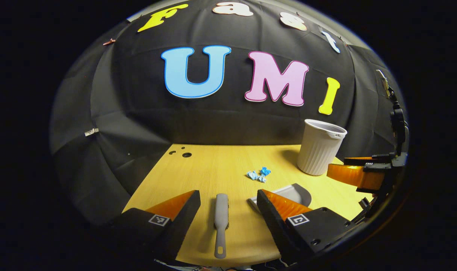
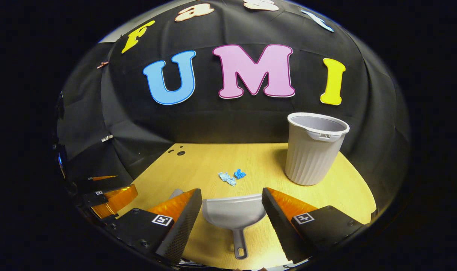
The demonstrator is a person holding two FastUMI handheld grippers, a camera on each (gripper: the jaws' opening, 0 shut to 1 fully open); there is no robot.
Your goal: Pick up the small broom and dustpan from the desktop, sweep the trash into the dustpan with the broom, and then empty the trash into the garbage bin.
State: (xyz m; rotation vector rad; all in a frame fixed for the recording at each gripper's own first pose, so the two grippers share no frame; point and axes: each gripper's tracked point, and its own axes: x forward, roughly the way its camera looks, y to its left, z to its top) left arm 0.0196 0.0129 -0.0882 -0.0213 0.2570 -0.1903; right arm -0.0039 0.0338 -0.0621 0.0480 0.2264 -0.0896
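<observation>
Broom lies flat on the desktop, left of the dustpan, untouched. Trash sits beyond the dustpan; the garbage bin stands beyond and right of it. Left gripper and right gripper hover spread apart. Pickup step: next, lower each and close on its handle.

dustpan partly hidden behind left gripper, broom mostly hidden

We see a pale wooden tabletop carrying a grey broom, dustpan, ribbed bin and crumpled blue trash.
</observation>
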